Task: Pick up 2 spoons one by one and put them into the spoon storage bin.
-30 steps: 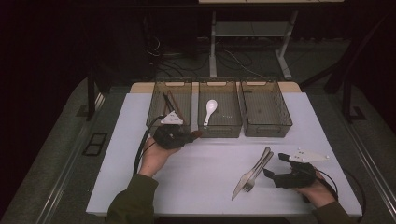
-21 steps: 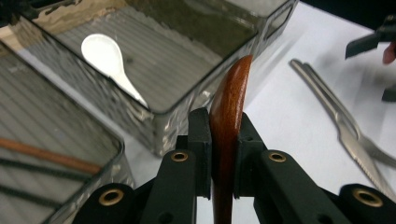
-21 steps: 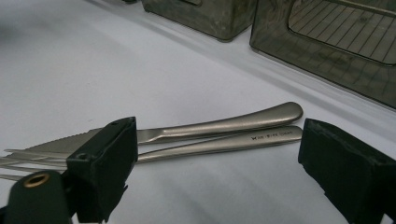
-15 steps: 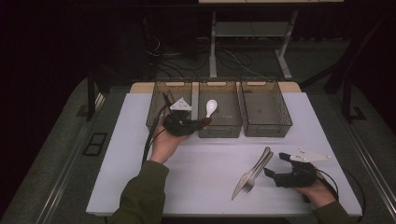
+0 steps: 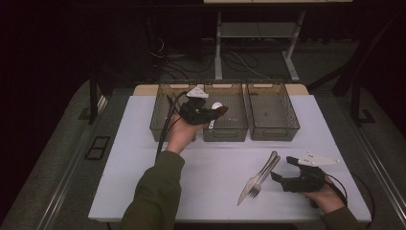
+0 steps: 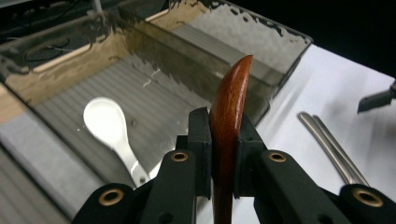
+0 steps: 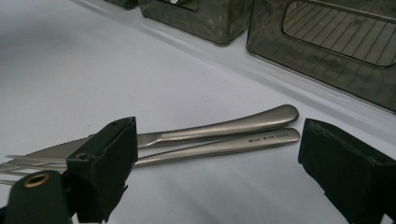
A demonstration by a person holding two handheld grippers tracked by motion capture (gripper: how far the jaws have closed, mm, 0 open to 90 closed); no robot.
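Between the two black jaws of the left gripper [image 6: 224, 154] sits a reddish-brown wooden utensil [image 6: 229, 107], pinched on both flat sides, its curved, tapering tip rising above the jaws. From above, this left gripper [image 5: 216, 113] hangs over the middle one of three smoky translucent plastic bins [image 5: 225, 132] standing in a row at the far side of the white table [image 5: 119, 158], with the wooden piece poking out over the bin's near-left part. Below it, on the ribbed floor of that middle bin [image 6: 60, 116], lies a white spoon [image 6: 109, 126], bowl up; part of it shows in the high view [image 5: 216, 105] just beyond the gripper. A dark green sleeve [image 5: 153, 191] reaches to the hand holding the gripper.

Nearer the person, on the right, the right gripper [image 5: 279, 178] rests low at the table with its jaws spread wide apart, holding nothing. Just left of it lie a steel knife [image 5: 256, 179] and a steel fork [image 5: 265, 175] side by side, touching, handles pointing toward the bins. In the right gripper view, the knife [image 7: 219, 127] and fork [image 7: 219, 147] lie between the open jaws, farther along the table.
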